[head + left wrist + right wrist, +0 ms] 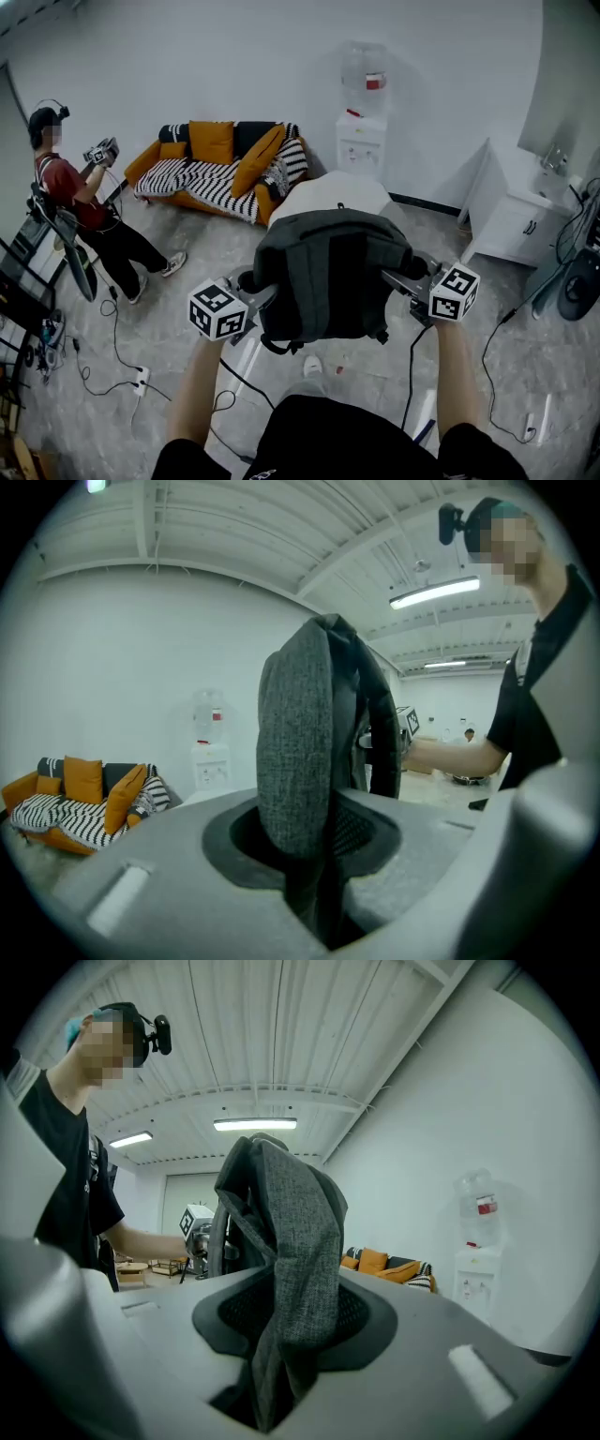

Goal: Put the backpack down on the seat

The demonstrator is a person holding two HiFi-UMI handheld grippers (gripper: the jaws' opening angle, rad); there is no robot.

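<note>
One grey backpack [328,272] is held up by two grippers, the left gripper [255,292] and the right gripper [401,279], each clenched on its fabric; one sofa [142,161] is seen far left.

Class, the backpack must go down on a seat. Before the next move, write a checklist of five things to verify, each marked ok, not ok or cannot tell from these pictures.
1. Left gripper shut on the backpack fabric: ok.
2. Right gripper shut on the backpack: ok.
3. Backpack hangs between both grippers, clear of the floor: ok.
4. Backpack is over the white seat: cannot tell; it hides the seat's near edge.
5. Seat top free of things: cannot tell; only its far part shows.
6. Other person stands off to the side by the sofa: ok.
</note>
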